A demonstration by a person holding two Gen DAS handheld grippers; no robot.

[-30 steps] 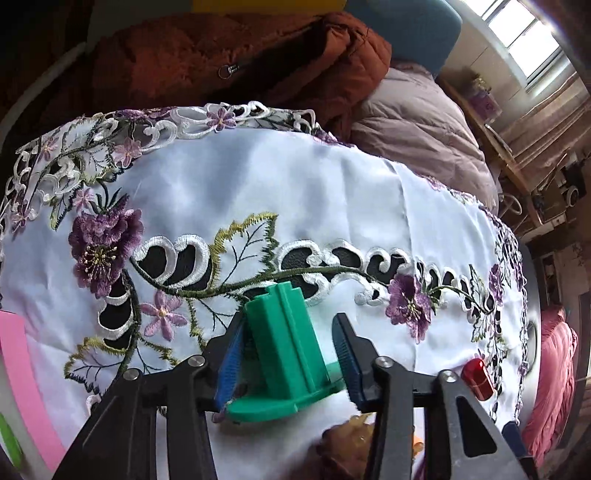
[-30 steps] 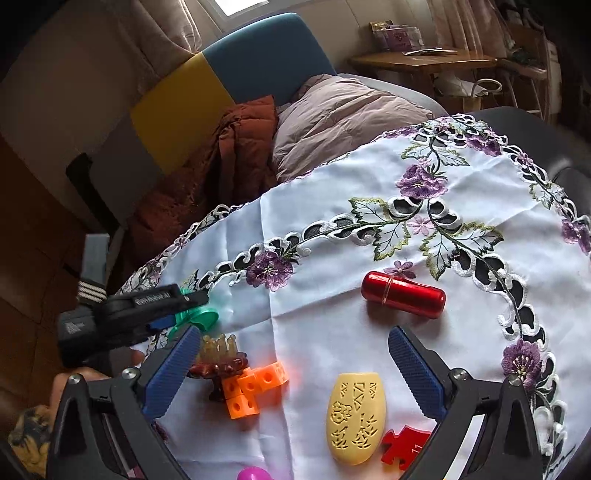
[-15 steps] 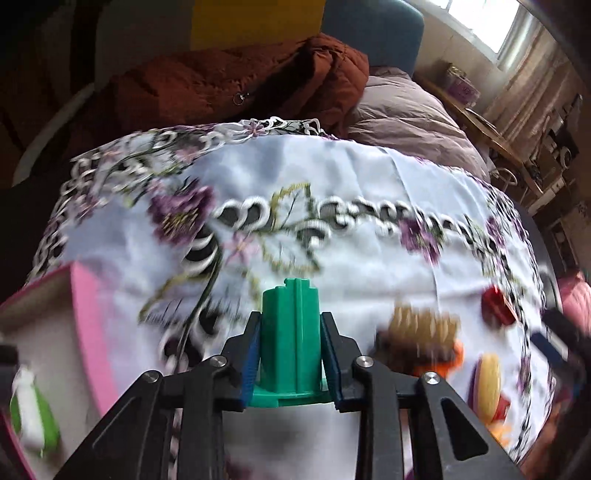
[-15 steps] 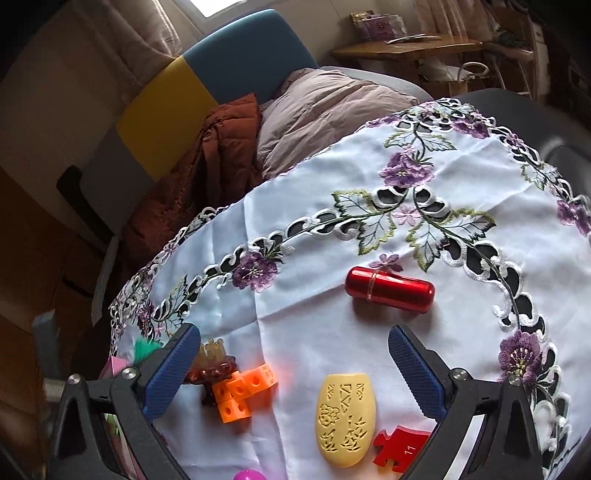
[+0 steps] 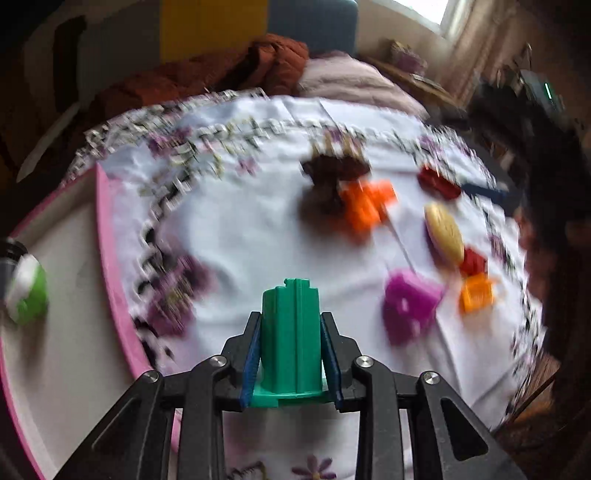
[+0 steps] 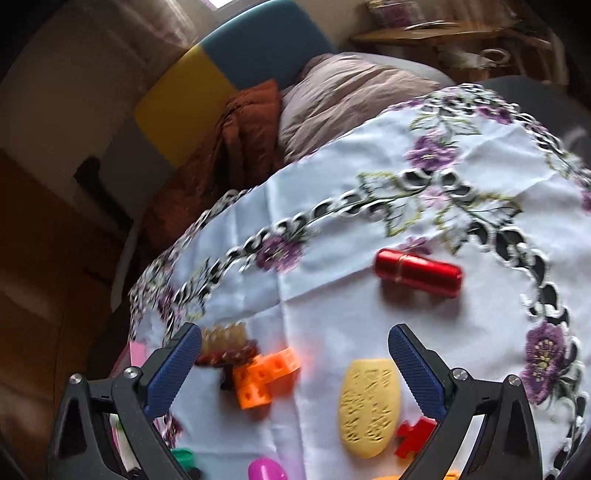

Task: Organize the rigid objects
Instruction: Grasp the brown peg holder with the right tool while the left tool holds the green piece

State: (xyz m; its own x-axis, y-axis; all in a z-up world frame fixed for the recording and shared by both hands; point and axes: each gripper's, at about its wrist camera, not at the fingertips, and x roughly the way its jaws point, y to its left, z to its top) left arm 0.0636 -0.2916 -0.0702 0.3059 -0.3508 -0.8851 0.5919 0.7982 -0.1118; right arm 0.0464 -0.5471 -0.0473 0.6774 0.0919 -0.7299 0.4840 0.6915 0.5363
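Note:
My left gripper is shut on a green plastic piece and holds it above the white embroidered cloth, just right of a pink-rimmed tray that holds a green and white object. My right gripper is open and empty over the cloth. Between and around its fingers lie orange cubes, a brown toothed piece, a yellow oval, a red puzzle piece and a red cylinder. A magenta piece lies right of the green piece.
A small orange piece lies at the cloth's right side. Behind the table a sofa holds a rust jacket and a mauve quilt. A wooden side table stands at the back right. The left wrist view is motion-blurred.
My left gripper closed on the green piece, lifted it and swung back toward the pink tray, so the tray and toys came into view. My right gripper shifted slightly and stayed open.

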